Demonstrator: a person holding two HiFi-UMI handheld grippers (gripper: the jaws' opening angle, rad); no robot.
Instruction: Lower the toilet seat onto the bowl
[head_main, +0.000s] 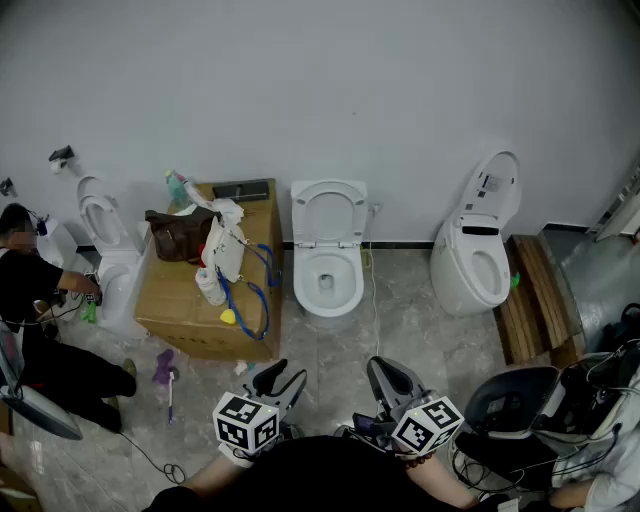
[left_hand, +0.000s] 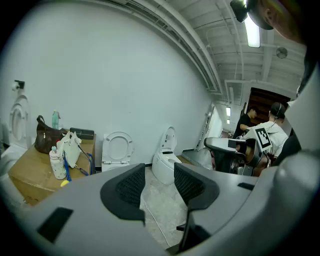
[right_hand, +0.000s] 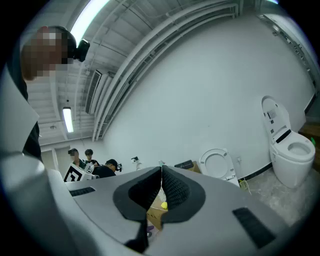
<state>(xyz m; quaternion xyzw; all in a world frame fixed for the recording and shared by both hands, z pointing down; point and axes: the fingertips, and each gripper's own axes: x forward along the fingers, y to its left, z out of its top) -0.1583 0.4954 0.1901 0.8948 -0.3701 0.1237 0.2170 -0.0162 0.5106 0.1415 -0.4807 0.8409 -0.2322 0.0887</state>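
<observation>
The white toilet (head_main: 328, 283) stands against the far wall, its seat and lid (head_main: 329, 213) raised upright. It also shows in the left gripper view as the toilet (left_hand: 117, 150) and in the right gripper view as the raised seat (right_hand: 216, 164). Both grippers hang low, close to the body and well short of the bowl. My left gripper (head_main: 282, 378) (left_hand: 159, 185) is open with nothing between its jaws. My right gripper (head_main: 380, 368) (right_hand: 161, 187) is shut, pads pressed together on nothing.
A cardboard box (head_main: 210, 290) with a brown bag, bottles and a blue cable stands left of the toilet. A second toilet (head_main: 478, 255) and a wooden pallet (head_main: 530, 300) are to the right. A person (head_main: 40, 320) crouches at far left. A chair (head_main: 520, 400) stands near right.
</observation>
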